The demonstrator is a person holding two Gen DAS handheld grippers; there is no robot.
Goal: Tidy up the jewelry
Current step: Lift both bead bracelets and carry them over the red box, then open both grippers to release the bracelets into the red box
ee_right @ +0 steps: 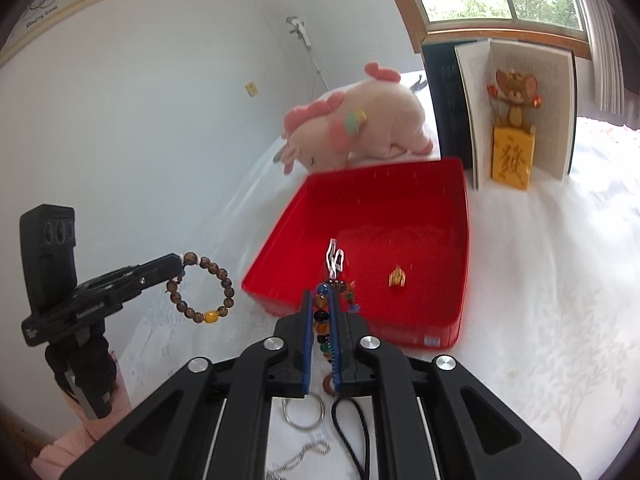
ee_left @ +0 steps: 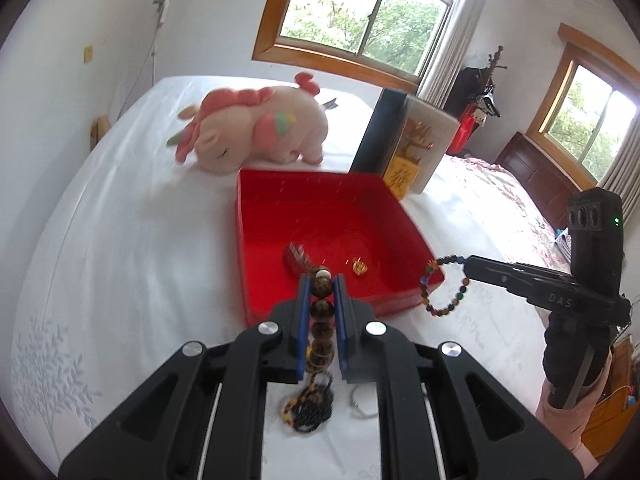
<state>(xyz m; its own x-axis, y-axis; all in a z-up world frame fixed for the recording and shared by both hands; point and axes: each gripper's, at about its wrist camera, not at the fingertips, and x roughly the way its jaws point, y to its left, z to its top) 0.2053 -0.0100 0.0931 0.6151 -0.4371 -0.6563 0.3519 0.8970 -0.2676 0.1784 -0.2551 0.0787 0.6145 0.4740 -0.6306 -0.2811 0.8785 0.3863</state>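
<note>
My left gripper (ee_left: 321, 280) is shut on a brown wooden bead bracelet (ee_left: 322, 314), held above the bed just short of the red tray's near wall; it also shows in the right wrist view (ee_right: 200, 288). My right gripper (ee_right: 323, 296) is shut on a multicoloured bead bracelet (ee_right: 322, 320), which hangs as a loop at the tray's right corner in the left wrist view (ee_left: 444, 286). The red tray (ee_left: 280, 200) holds a silver piece (ee_right: 335, 260) and a small gold piece (ee_right: 397, 278).
On the white bed sheet below the grippers lie a silver ring (ee_right: 303, 412), a black cord (ee_right: 352, 428), a silver chain (ee_right: 304, 456) and a dark bead necklace (ee_left: 310, 406). A pink plush toy (ee_left: 248, 128) and an open book with a mouse figure (ee_right: 516, 120) stand behind the tray.
</note>
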